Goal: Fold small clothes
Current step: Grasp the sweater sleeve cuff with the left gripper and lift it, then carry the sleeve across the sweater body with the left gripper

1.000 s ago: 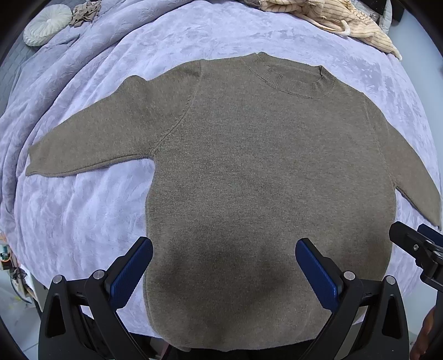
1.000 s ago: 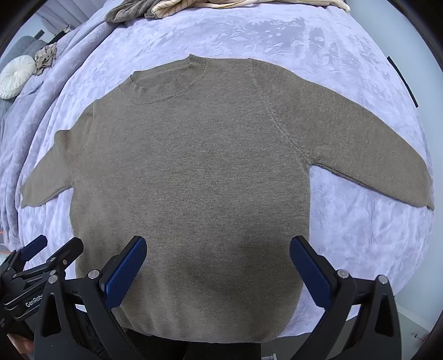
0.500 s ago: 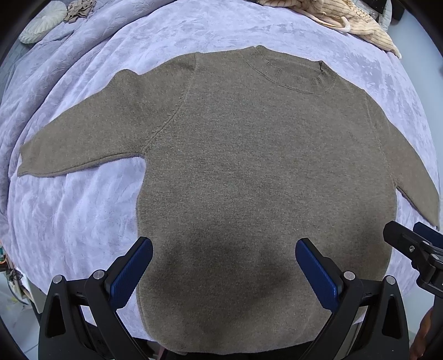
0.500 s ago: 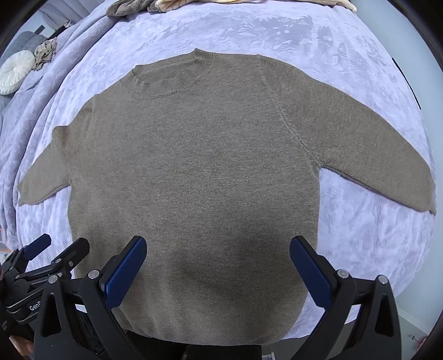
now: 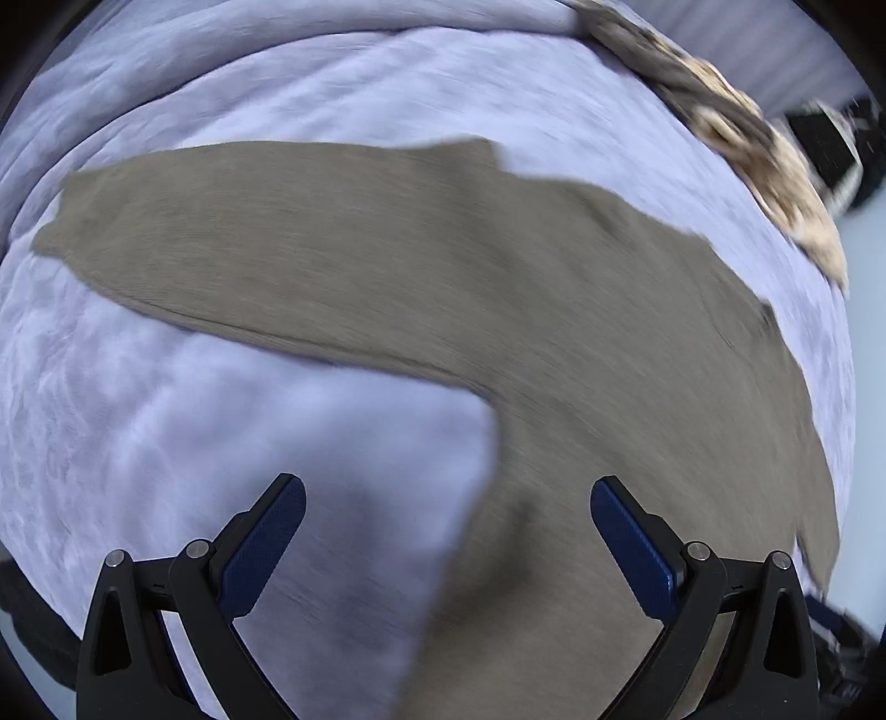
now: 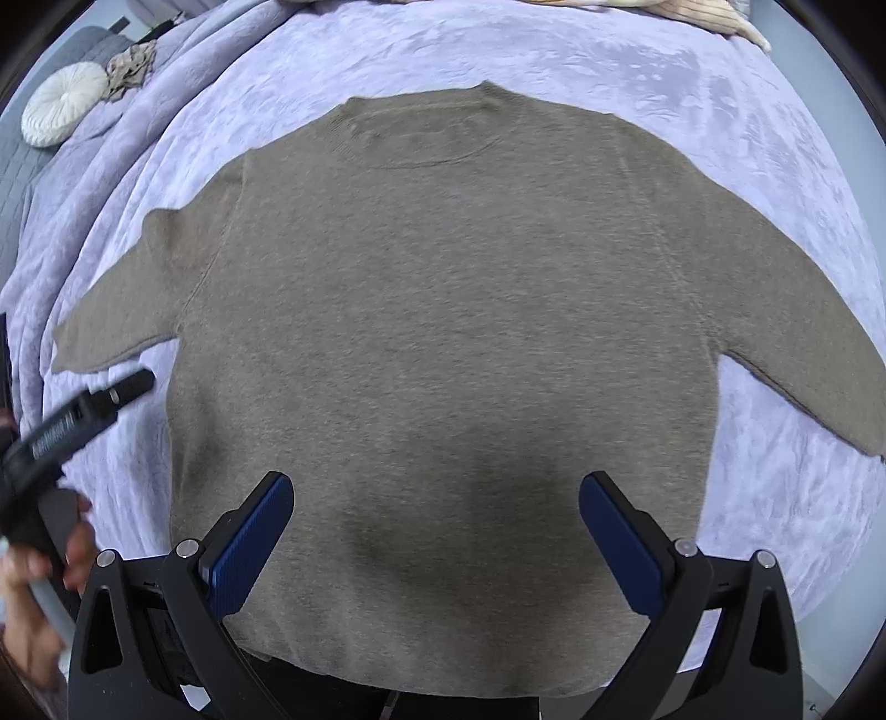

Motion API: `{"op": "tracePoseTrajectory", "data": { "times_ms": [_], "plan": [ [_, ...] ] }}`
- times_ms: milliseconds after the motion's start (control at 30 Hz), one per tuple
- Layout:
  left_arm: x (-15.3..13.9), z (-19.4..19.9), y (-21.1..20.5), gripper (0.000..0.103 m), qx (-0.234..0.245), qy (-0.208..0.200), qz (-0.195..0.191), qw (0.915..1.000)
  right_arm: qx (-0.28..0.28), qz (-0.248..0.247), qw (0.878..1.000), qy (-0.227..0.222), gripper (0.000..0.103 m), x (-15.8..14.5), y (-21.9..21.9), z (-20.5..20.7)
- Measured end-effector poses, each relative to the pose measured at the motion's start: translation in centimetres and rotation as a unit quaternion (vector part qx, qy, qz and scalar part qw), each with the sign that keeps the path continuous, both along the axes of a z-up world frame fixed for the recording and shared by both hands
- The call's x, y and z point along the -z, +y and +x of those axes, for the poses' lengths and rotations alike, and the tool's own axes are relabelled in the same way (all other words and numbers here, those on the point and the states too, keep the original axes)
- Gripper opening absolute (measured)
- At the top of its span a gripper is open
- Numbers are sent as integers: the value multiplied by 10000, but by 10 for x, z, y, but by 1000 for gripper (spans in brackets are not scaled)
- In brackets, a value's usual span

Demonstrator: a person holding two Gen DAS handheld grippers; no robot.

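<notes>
Since the frame a second ago the left gripper (image 5: pixel 447 545) has swung out to the left: its view, then centred on the sweater body, is now blurred and centred on the left sleeve (image 5: pixel 266 243) and the armpit corner. The right gripper (image 6: pixel 436 540) has edged forward only slightly; its view of the sweater is much as before.

Sweater (image 6: pixel 443 332): olive-brown knit, lying flat and face-up on the lilac bedspread (image 6: pixel 775 138), collar away from the person, both sleeves spread outward, hem at the near edge of the bed. No fold made yet.

Left gripper: jaws wide apart, holding nothing, above bare bedspread just beside the side seam. In the right wrist view it shows at the left, near the sleeve's lower edge, a hand (image 6: pixel 33 559) on its handle.
Right gripper: jaws wide apart, empty, above the lower body of the sweater.

Step in hand, as I judge it: reach for the left sleeve to fold it in across the body.
- Pinch near the cuff, through both knit layers, not the bedspread.
- Lift low and carry it across, crease at the shoulder seam.
- Right gripper could pin the body so it does not drag.

Other items: round white cushion (image 6: pixel 63 102) at the far left, striped garment (image 6: pixel 709 16) at the far edge.
</notes>
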State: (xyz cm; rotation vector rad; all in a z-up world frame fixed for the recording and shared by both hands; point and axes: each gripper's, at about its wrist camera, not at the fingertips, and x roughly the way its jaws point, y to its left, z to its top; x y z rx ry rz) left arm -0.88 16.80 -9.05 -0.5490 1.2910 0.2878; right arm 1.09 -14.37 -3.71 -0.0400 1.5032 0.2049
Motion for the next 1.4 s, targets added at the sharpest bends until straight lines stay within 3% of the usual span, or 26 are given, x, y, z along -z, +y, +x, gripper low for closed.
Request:
{"op": "tracePoseTrajectory", "data": {
  "times_ms": [167, 300, 400, 433, 500, 567, 633, 800, 900, 1133, 1267, 1400],
  "plan": [
    [34, -16, 92, 103, -1118, -88, -244, 9934, -253, -36, 9996, 108, 103, 11, 28, -7],
    [57, -21, 147, 103, -1772, -407, -757, 9804, -496, -86, 9986, 183, 103, 19, 49, -14],
    [52, -18, 176, 103, -2205, -792, -688, 9697, -627, -124, 9978, 196, 103, 22, 59, -17],
    [50, -18, 185, 96, -2383, -887, -634, 9650, -653, -132, 9976, 198, 103, 23, 62, -17],
    [51, -21, 200, 64, -2623, -842, -466, 9602, -675, -127, 9974, 214, 103, 25, 66, -18],
    [52, -22, 207, 9, -2543, -1027, -533, 9602, -673, -100, 9974, 217, 103, 26, 69, -19],
    [47, -24, 213, 9, -2504, -1359, -696, 9560, -677, -68, 9974, 216, 103, 25, 70, -21],
    [-8, -18, 186, 9, -1863, -1915, -118, 9636, -650, 13, 9978, 142, 103, 20, 66, -21],
    [-49, -1, 156, 9, -1380, -2288, 113, 9636, -531, 92, 9985, 98, 103, 15, 56, -18],
    [-122, 62, 22, 9, 129, -2900, 254, 9566, -95, 273, 9995, -86, 103, 0, 15, -10],
    [-128, 100, -76, 9, 1117, -2863, 145, 9515, 337, 306, 9988, -160, 103, -3, -29, -7],
    [-95, 129, -170, 9, 1968, -2458, 59, 9491, 774, 269, 9966, -102, 103, 5, -73, -6]
  ]
}}
